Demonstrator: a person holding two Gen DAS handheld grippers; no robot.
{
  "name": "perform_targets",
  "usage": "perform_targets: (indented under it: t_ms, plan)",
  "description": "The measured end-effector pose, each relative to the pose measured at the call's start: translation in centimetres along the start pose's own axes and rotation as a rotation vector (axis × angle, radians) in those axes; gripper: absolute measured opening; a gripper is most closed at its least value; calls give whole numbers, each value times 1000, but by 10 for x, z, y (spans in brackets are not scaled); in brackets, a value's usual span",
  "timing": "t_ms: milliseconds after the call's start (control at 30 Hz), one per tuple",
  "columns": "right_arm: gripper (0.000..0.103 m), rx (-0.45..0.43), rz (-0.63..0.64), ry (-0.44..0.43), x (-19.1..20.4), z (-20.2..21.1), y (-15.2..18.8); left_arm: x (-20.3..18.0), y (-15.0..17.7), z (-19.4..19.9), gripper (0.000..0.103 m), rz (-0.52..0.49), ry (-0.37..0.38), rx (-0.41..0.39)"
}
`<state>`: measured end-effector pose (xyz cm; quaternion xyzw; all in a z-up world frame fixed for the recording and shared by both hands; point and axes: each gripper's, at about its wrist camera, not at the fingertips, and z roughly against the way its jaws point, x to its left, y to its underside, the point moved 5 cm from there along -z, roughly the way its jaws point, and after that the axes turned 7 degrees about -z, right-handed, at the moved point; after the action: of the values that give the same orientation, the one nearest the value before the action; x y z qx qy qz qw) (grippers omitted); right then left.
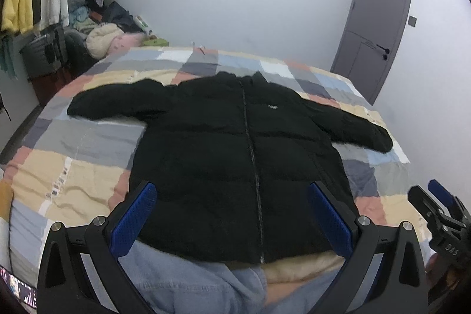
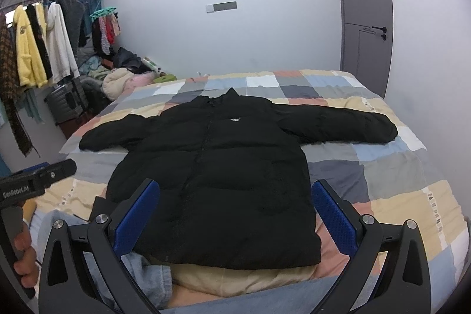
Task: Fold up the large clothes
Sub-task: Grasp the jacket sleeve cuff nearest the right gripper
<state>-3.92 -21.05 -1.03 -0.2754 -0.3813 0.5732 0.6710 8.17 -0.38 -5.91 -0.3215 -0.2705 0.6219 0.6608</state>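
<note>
**Jacket laid flat, first fold not yet begun**

While the black puffer jacket [image 1: 235, 155] lies front-up, zipped, on the patchwork bed [image 1: 73, 172], both sleeves spread, neither tool touches it. Left gripper [image 1: 232, 214] and right gripper [image 2: 235, 214] hover over the hem, jaws apart, empty. Recommended: pinch 1 sleeve cuff [image 2: 385, 128] through the full padding (slippery shell likely), carry it across the chest, then repeat with the other.

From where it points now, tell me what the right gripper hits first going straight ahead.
The right gripper, open, points at the black jacket lying flat on the bed. Going straight on, it would likely meet the jacket's lower body first, though depth is hard to judge here.
</note>
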Motion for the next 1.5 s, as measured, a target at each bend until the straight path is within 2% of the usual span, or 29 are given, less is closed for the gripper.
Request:
perform_targets:
  t_ms: [100,200,300,467,633,867,1100,1500]
  plan:
    - [103,0,-7,13,-7,-7,-3,-1,-11,-10,103,1,21,-87]
    - [103,1,-14,21,-16,-14,-6,-4,-18,-33,103,-13,81,-114]
    - [103,3,-33,42,-31,-26,-10,0,-20,-63,103,-22,74,-108]
    - [103,1,-53,84,-59,-43,-17,11,-12,-108,103,-68,5,-72]
    - [103,2,-71,125,-93,-65,-27,33,-7,-138,103,15,36,-40]
    - [103,24,-97,163,-143,-98,-39,50,-7,-166,103,62,35,-34]
    - [103,61,-125,188,-193,-142,-46,45,-10,-189,103,60,16,-20]
    - [103,129,-166,219,-271,-225,-41,19,-13,-240,103,64,-4,59]
